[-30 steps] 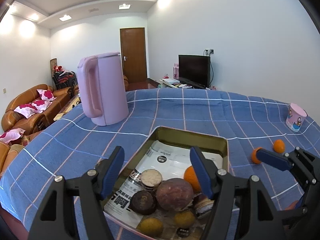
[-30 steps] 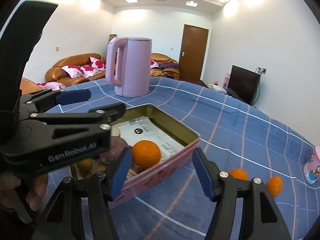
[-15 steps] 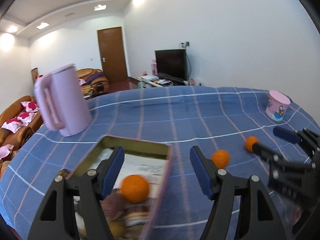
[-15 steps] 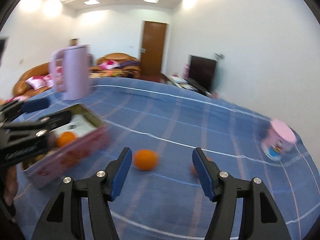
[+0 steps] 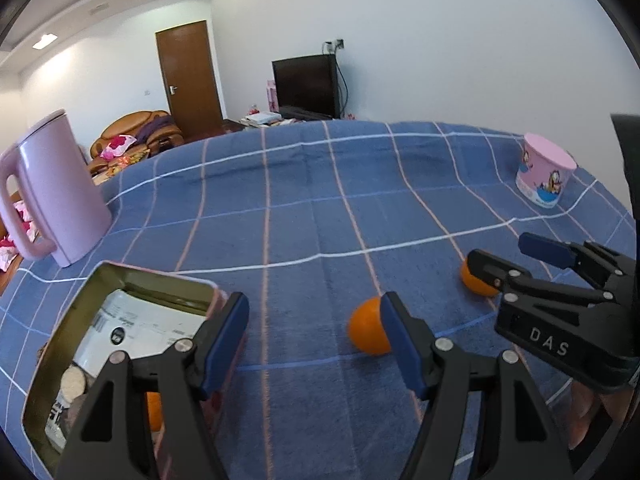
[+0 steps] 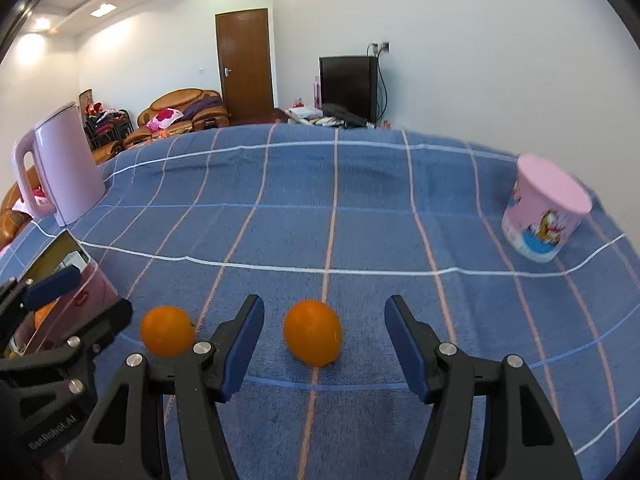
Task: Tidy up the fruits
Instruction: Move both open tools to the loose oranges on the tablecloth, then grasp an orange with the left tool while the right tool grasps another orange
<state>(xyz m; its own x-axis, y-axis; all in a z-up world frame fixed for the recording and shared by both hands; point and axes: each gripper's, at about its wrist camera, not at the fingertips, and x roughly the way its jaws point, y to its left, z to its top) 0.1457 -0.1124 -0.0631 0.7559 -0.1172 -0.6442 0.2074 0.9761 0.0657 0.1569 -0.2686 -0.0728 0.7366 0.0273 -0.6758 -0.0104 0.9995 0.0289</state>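
Two oranges lie on the blue checked tablecloth. In the right wrist view one orange point(image 6: 313, 333) sits between the open fingers of my right gripper point(image 6: 324, 344), and the other orange point(image 6: 168, 331) lies left of it. In the left wrist view my left gripper point(image 5: 314, 340) is open and empty; the near orange point(image 5: 369, 331) is partly behind its right finger, and the far orange point(image 5: 476, 283) is partly hidden by the right gripper point(image 5: 516, 256). The pink tin point(image 5: 56, 344) with fruit inside sits at lower left.
A pink kettle point(image 5: 52, 192) stands at the left, also seen in the right wrist view point(image 6: 60, 168). A pink cartoon cup point(image 5: 544, 176) stands at the far right, also in the right wrist view point(image 6: 544, 212). The table edge curves behind them.
Both grippers have swung right, away from the tin and toward the two loose oranges. The right gripper now frames one orange between its open fingers.
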